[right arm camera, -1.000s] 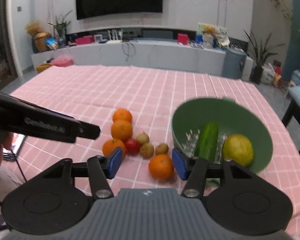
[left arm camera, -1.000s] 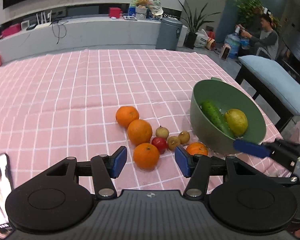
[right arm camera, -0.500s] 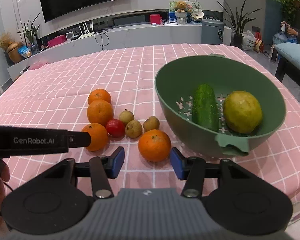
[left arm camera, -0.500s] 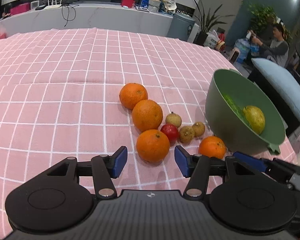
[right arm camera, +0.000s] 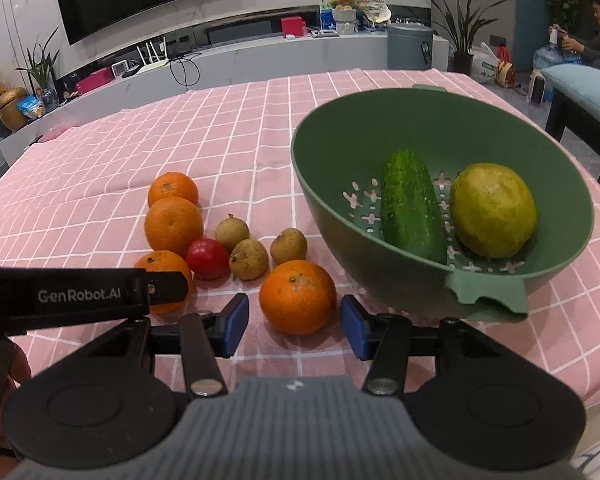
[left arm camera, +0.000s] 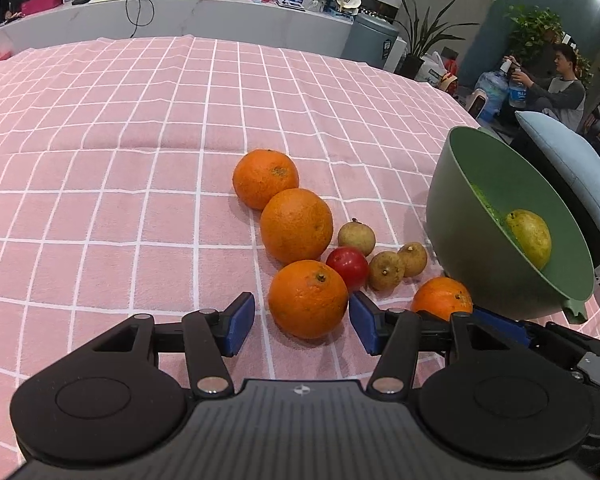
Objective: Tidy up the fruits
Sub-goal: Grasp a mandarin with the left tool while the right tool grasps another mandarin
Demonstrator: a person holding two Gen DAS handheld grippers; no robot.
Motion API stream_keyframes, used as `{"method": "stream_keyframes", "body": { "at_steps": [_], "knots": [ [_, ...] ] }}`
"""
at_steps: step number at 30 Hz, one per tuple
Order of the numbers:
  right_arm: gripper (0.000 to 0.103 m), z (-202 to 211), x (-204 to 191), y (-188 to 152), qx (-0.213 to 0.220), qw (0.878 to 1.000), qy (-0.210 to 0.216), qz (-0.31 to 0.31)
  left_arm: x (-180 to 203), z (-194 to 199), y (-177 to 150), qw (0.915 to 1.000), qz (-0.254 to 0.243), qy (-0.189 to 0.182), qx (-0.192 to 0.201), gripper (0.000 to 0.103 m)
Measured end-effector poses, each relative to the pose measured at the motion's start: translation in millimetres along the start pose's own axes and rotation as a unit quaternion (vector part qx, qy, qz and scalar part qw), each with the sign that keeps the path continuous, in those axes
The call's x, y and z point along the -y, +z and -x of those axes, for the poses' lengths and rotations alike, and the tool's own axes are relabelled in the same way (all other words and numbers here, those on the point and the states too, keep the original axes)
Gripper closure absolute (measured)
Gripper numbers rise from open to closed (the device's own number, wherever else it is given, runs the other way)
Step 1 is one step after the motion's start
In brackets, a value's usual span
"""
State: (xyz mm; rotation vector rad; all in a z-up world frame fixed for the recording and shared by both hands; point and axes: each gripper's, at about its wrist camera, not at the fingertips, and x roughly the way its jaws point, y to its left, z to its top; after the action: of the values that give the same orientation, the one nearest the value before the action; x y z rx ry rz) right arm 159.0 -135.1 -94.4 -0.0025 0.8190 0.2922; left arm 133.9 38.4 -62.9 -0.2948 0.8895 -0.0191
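My left gripper [left arm camera: 302, 323] is open, and its blue pads flank the nearest orange [left arm camera: 308, 299] without pressing on it. My right gripper [right arm camera: 294, 325] is open too, with a separate orange [right arm camera: 298, 297] just ahead between its pads, next to the green bowl [right arm camera: 420, 94]. The bowl holds a cucumber [right arm camera: 412, 208] and a yellow-green fruit [right arm camera: 492, 216]. Two more oranges [left arm camera: 296, 226], a small red fruit [left arm camera: 348, 263] and three brown fruits [left arm camera: 386, 271] lie in a cluster on the pink checked cloth. In the right wrist view, a left gripper finger [right arm camera: 84, 294] crosses in front of one orange.
The bowl [left arm camera: 484, 168] stands near the table's right edge, with a blue-cushioned bench [left arm camera: 572, 168] beyond it. A person [left arm camera: 560, 88] sits at the far right with water bottles. The pink cloth [left arm camera: 100, 160] stretches bare to the left and back.
Both grippers have sunk toward the table and come closer to the fruit. Each now has an orange between its pads. The jaw openings look unchanged.
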Motion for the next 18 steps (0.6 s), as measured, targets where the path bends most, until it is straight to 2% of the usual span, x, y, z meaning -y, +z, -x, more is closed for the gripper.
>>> {"method": "stream_keyframes", "body": {
  "at_steps": [7, 12, 18],
  "knots": [
    [0.06, -6.7, 0.0, 0.8, -0.01, 1.0, -0.001, -0.002, 3.3, -4.7, 1.4, 1.0, -0.009, 0.0, 0.004, 0.039],
    [0.062, -6.8, 1.5, 1.2, -0.011, 1.0, -0.002, -0.007, 3.0, -5.3, 1.0, 0.9999, -0.011, -0.007, 0.005, 0.052],
    [0.063, -6.7, 0.5, 0.6, -0.012, 1.0, -0.001, -0.005, 2.1, -3.5, 0.2, 0.9999, -0.006, -0.01, 0.002, 0.053]
  ]
}}
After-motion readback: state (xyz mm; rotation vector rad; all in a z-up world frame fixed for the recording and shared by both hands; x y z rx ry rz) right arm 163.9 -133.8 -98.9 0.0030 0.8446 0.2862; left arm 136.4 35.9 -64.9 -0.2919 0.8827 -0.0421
